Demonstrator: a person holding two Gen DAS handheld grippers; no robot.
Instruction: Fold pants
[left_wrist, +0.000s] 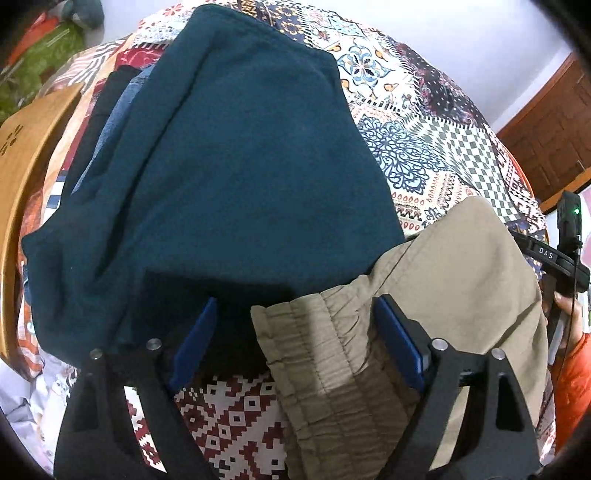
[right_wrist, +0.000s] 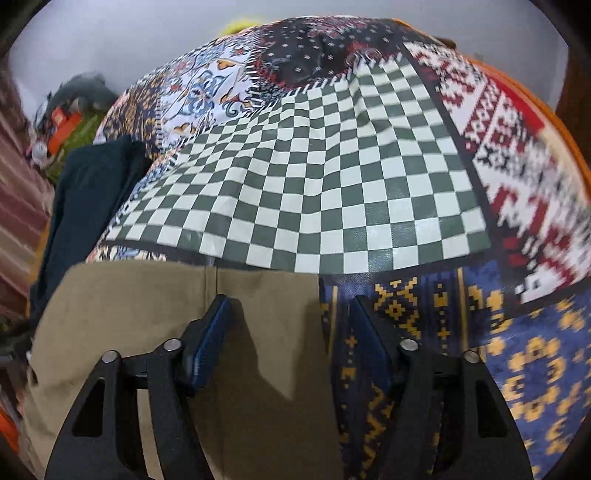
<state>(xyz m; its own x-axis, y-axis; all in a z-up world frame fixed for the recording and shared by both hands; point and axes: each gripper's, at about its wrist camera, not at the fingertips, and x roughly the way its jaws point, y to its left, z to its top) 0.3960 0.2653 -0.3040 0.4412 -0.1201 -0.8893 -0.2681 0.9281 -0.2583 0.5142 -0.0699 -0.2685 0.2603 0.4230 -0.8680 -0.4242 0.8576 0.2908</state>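
Patchwork bedspread (left_wrist: 424, 147) covers a bed. From the left wrist, the left gripper (left_wrist: 295, 332) hangs wide open over the gathered waistband of khaki pants (left_wrist: 443, 277), gripping nothing; a folded teal garment (left_wrist: 240, 166) lies beside them. From the right wrist, the right gripper (right_wrist: 291, 343) is wide open and empty over the right edge of the khaki pants (right_wrist: 129, 314), near checkered fabric (right_wrist: 314, 184).

"DAS" on black strap (left_wrist: 546, 254).
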